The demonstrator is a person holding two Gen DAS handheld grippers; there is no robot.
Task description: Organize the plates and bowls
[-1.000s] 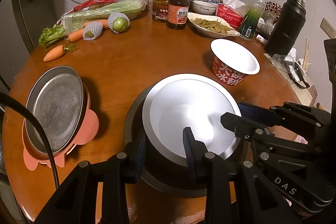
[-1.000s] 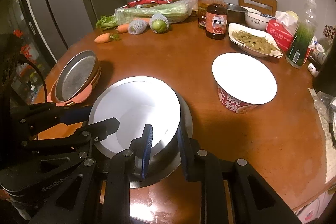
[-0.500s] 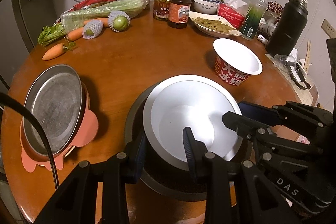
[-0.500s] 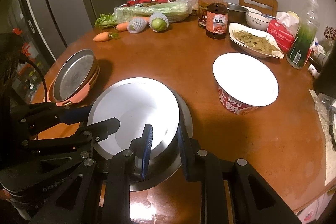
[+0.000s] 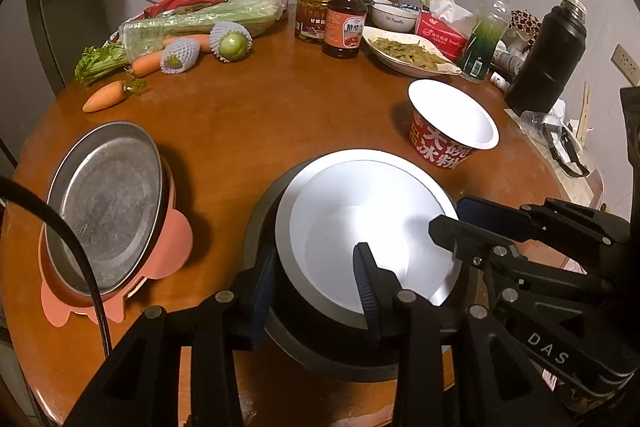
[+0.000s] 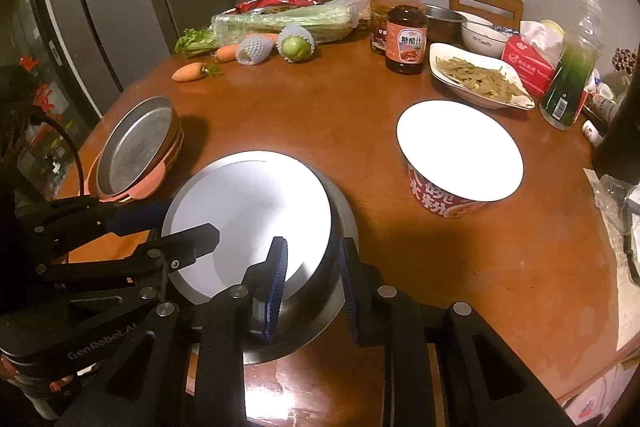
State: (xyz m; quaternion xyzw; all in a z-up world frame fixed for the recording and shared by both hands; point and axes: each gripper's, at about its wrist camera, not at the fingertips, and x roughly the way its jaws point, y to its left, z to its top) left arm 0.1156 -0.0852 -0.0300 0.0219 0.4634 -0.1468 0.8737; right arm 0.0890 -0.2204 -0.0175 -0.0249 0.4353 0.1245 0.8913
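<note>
Both tools are matt black, built of flat angular linkage bars joined by round silver pins. On the left gripper (image 5: 316, 287) the fingers (image 5: 366, 287) carry ribbed dark-blue pads, a glossy black cable (image 5: 76, 255) curves past to the left of its frame, and white letters "GenRobot.AI" mark its body, as the right wrist view shows. The right gripper (image 6: 314, 281) has the same blue ridged pads on its fingers (image 6: 278, 277), and its side bar reads "DAS" in pale letters in the left wrist view.
</note>
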